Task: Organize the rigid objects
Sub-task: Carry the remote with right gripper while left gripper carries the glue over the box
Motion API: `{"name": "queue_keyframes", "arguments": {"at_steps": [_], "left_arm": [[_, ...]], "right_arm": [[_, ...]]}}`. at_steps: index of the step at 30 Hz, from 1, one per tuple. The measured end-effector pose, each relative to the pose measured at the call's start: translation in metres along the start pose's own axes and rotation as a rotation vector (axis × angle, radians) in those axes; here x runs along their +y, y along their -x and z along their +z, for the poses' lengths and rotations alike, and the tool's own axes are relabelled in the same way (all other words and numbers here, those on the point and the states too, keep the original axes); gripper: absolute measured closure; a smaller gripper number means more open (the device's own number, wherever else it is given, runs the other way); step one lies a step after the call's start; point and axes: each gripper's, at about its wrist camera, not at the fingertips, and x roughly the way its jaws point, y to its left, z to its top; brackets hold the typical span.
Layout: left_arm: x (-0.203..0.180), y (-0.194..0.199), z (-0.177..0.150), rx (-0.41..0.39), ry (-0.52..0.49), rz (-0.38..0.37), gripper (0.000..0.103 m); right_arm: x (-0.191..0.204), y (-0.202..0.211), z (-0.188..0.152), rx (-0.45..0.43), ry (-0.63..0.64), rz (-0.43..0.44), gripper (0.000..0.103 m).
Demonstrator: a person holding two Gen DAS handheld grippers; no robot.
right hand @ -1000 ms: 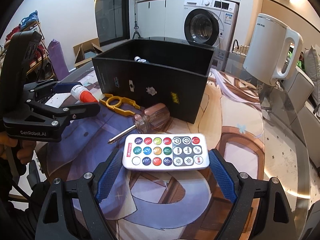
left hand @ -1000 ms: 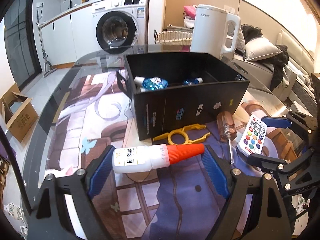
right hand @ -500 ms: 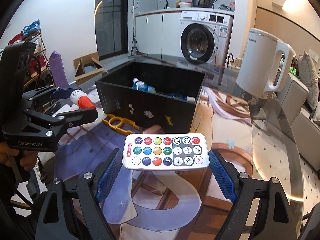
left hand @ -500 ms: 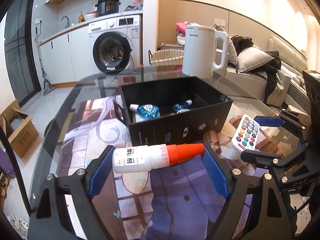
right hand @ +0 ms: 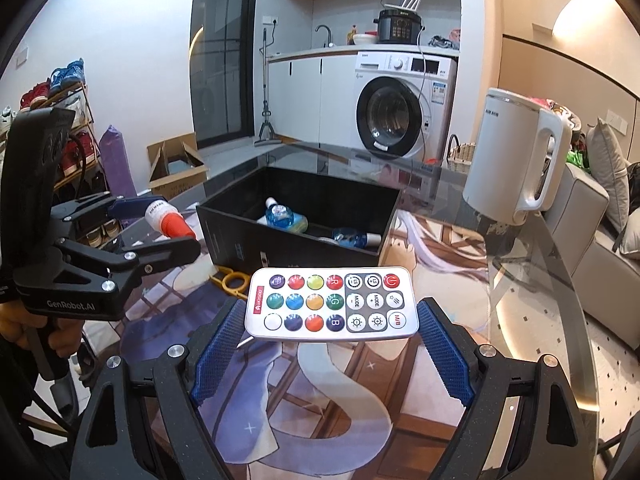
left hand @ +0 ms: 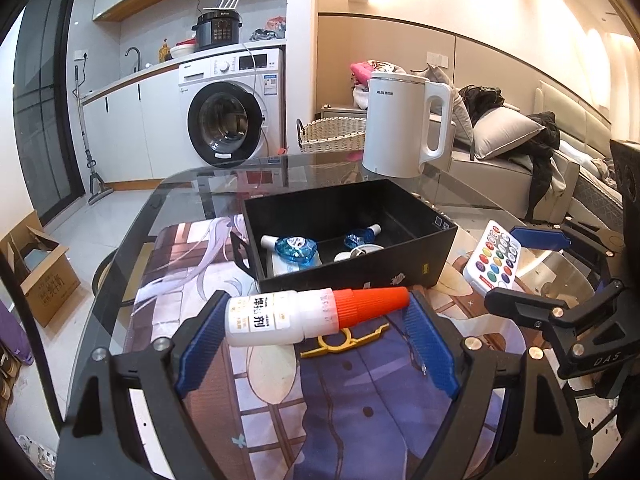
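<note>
The glass tabletop is rounded and carries a printed mat over most of its middle. An open black box stands on the mat toward the far edge (blue-and-white bottles lie inside it), and a yellow plastic tool lies flat on the mat just beside the box's near wall. A white kettle stands upright on bare glass at the far edge, behind the box.

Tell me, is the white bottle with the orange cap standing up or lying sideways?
Sideways: the white bottle with the orange cap lies level between the left gripper pads.
</note>
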Motion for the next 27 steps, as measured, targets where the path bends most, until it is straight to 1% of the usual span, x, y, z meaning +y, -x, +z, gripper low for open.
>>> {"name": "queue_keyframes", "arguments": {"at_steps": [8, 14, 20, 27], "left_arm": [[-0.005, 0.0, 0.011, -0.039, -0.017, -0.004, 0.017], [-0.005, -0.005, 0.019, -0.058, -0.021, 0.002, 0.017], [-0.002, -0.011, 0.03, -0.081, -0.023, 0.021, 0.017], [0.005, -0.018, 0.036, -0.097, -0.01, 0.045, 0.017]], "right_arm": [[-0.003, 0.007, 0.016, -0.063, -0.011, -0.008, 0.015], [-0.001, 0.006, 0.028, -0.09, -0.002, -0.007, 0.015], [-0.002, 0.001, 0.041, -0.119, 0.001, 0.005, 0.015], [-0.001, -0.008, 0.058, -0.153, 0.017, 0.016, 0.015]]}}
